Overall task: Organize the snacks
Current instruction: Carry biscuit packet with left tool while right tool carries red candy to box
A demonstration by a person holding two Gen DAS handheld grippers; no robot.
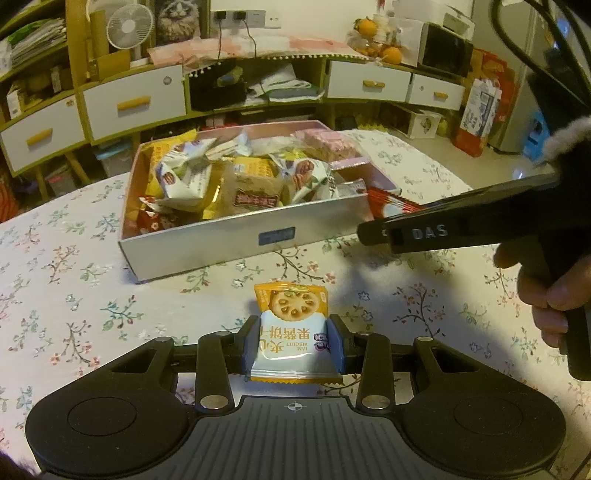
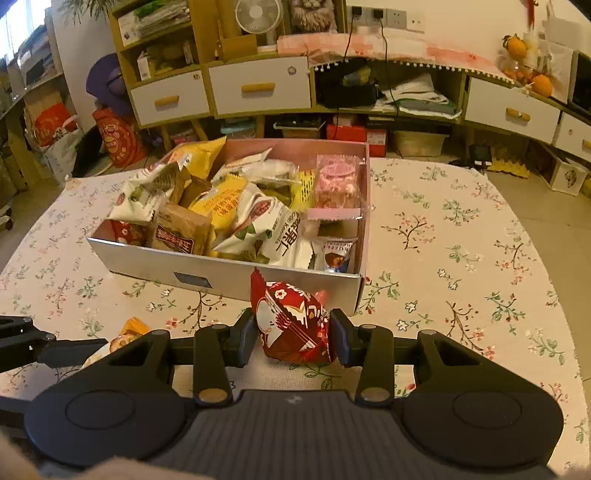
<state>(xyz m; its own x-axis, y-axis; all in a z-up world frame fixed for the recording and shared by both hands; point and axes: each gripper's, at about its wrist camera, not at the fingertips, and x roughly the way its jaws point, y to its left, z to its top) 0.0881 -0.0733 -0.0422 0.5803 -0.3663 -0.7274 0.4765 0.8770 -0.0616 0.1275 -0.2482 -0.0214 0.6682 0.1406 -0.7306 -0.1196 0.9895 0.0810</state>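
My left gripper (image 1: 294, 341) is shut on an orange and white jam biscuit packet (image 1: 291, 325), held just above the floral tablecloth in front of the snack box (image 1: 236, 243). My right gripper (image 2: 293, 338) is shut on a red snack packet (image 2: 291, 325), close to the box's near right corner (image 2: 354, 291). The box is white, open and holds several wrapped snacks. In the left wrist view the right gripper's body (image 1: 461, 225) reaches in from the right with the red packet (image 1: 391, 203) at its tip. The biscuit packet also shows at the lower left of the right wrist view (image 2: 122, 338).
The table (image 2: 461, 240) has a floral cloth. Behind it stand white-drawer cabinets (image 2: 258, 88), a fan (image 2: 256, 14), oranges (image 2: 532, 74) and bags on the floor (image 2: 118, 136). A hand (image 1: 546, 291) holds the right gripper's handle.
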